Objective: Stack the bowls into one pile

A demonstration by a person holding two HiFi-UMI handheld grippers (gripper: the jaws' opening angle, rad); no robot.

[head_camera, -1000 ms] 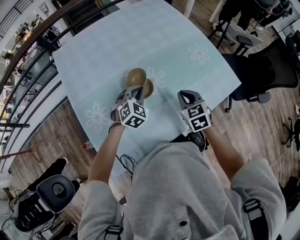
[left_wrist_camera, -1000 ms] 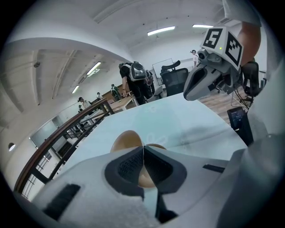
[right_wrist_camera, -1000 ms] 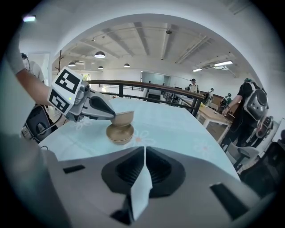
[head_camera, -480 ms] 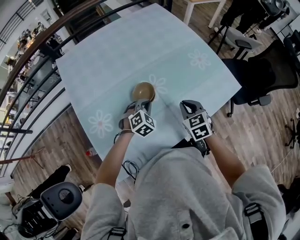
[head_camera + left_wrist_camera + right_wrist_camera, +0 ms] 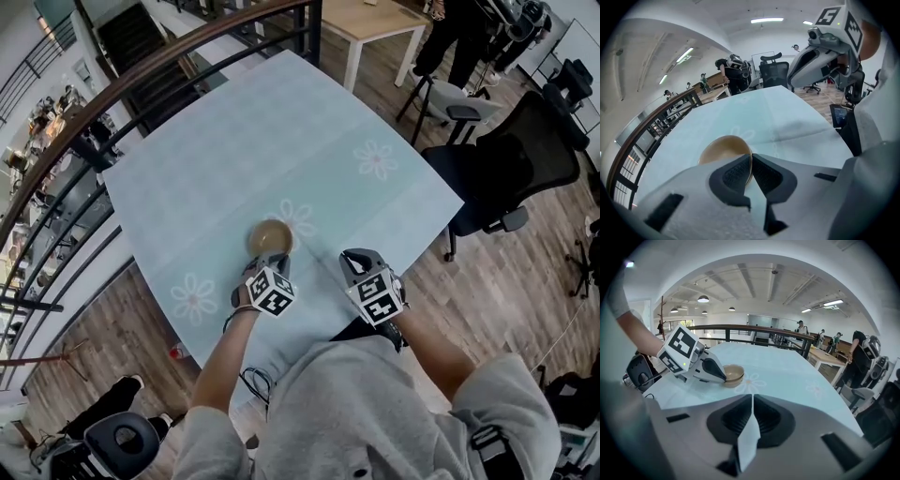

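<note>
Nearest the person, the right claw (image 5: 752,401) is by the near edge of the table (image 5: 234,159). Its jaws are closed together with nothing between them, and only the pale blue cloth (image 5: 187,206) shows past their tips. It is off to the right of the bowls and touches neither of them. Just beside it, the left claw (image 5: 750,161) points down at the pile. It is closed almost completely on the thin near rim of the top bowl (image 5: 733,370), and the dark ribbed pads (image 5: 736,173) press on that rim from both sides. The tan top bowl sits nested inside the lower bowl (image 5: 734,382), which shows only as a band beneath it. Whether the top bowl rests fully in the lower one cannot be made out. The pile is on the cloth a little way in from the middle of the table's near edge, next to a white flower (image 5: 298,214) printed on the cloth. Beyond the bowls the cloth runs bare to the far corner. A black office chair (image 5: 511,159) is off the table's right edge, and a dark curved railing (image 5: 141,80) runs along its left side. Farther back are a wooden table (image 5: 375,19) and some people (image 5: 469,28).
</note>
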